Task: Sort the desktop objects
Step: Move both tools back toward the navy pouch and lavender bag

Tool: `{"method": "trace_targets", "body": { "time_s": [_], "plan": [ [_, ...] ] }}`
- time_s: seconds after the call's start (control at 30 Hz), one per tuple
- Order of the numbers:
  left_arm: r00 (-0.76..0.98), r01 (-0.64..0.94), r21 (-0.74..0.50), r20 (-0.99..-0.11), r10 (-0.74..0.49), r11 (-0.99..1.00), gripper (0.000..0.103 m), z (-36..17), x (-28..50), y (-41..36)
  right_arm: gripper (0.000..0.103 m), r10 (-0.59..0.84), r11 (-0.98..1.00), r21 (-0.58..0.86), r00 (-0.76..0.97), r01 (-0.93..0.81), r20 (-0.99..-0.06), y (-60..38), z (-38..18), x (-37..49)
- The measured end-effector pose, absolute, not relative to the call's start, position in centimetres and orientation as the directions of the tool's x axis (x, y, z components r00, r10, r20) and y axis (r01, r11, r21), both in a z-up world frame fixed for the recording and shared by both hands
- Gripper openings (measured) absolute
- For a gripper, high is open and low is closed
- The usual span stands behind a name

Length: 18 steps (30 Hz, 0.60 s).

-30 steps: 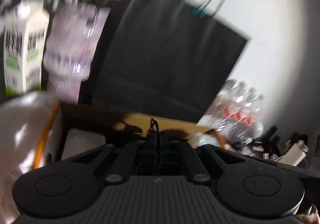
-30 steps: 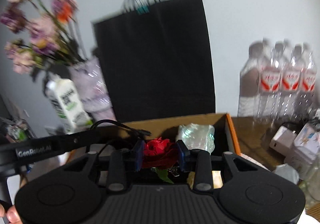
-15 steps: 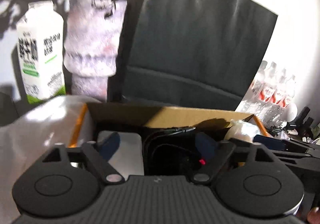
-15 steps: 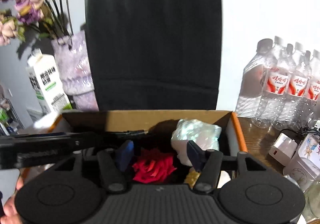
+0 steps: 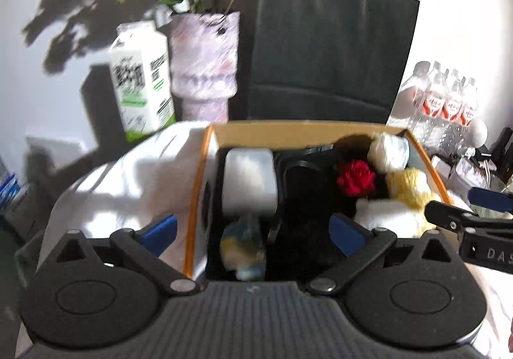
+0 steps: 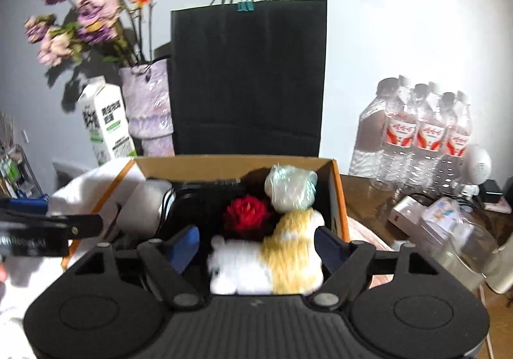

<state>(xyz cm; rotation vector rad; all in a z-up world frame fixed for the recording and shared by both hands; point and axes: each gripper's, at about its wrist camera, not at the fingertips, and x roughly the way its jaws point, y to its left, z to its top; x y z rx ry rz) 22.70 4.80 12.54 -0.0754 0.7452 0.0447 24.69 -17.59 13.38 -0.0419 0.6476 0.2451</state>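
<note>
— Box contents?
— Cardboard box holds a crumpled-petal red rose, a fluffy white-and-yellow plush and a glossy wrapped bundle.
— Grippers?
— Right gripper spread wide, empty, plush between its fingers. Left gripper likewise wide, over the box's left half.

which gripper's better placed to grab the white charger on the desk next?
Probably right. The right gripper is open and empty over the box's right end, beside the bare desk where the white charger lies. The left gripper, also open, sits over the cardboard box's left side, farther away.
</note>
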Motion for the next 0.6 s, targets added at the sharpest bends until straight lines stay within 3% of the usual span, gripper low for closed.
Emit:
{"method": "trace_targets", "body": {
  "time_s": [0.23,0.37,0.6],
  "plan": [
    [0.747,-0.063,-0.045,-0.665,0.017,0.997,0.103,11.5,15.5,4.9,0.083,0.233,0.966,0.05,0.768,-0.255,-0.597,-18.0,12.5,18.1],
    [0.797,-0.019,0.0,-0.603,0.015,1.0,0.103,10.3,9.5,4.0,0.083,0.239,0.961,0.027,0.781,-0.274,-0.577,-18.2,11.5,13.1],
    [0.842,0.021,-0.159,-0.53,-0.103,0.987,0.103,7.8,-3.5,4.1,0.09,0.284,0.951,0.044,0.813,-0.305,-0.508,-20.1,8.7,1.0]
  ]
}}
